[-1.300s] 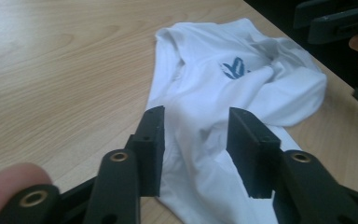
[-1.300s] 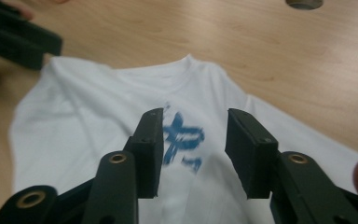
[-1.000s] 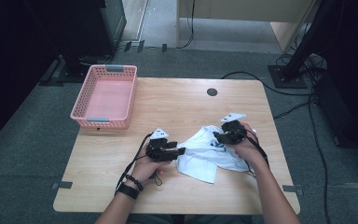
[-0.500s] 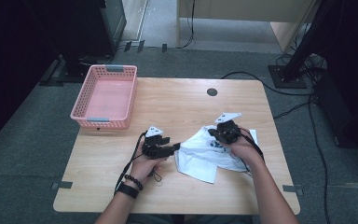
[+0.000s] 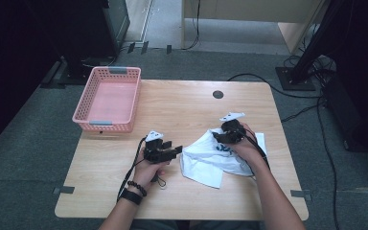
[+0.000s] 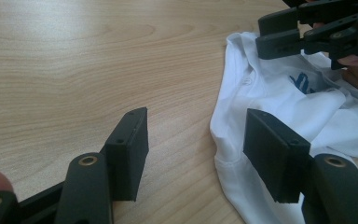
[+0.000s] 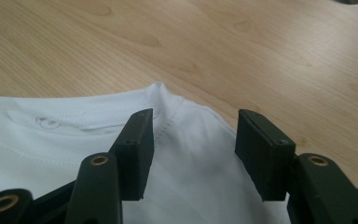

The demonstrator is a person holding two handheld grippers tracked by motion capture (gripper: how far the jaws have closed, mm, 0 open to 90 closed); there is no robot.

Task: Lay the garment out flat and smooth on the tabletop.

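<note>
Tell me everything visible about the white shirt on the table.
The white shirt is soft knit cloth with a stitched neckline and a blue print, lying crumpled and partly folded on the right half of the wooden table. The right gripper hangs over its upper edge, jaws apart; the left gripper is at its left edge, jaws open.

Between and beneath the right gripper's point(image 7: 191, 154) matt black plastic jaws lies a white shirt point(image 7: 74, 140) of soft, smooth cloth with stitched seams. Beyond them the bench point(image 7: 261, 56) is pale wood grain, smooth, faintly sheened.
</note>
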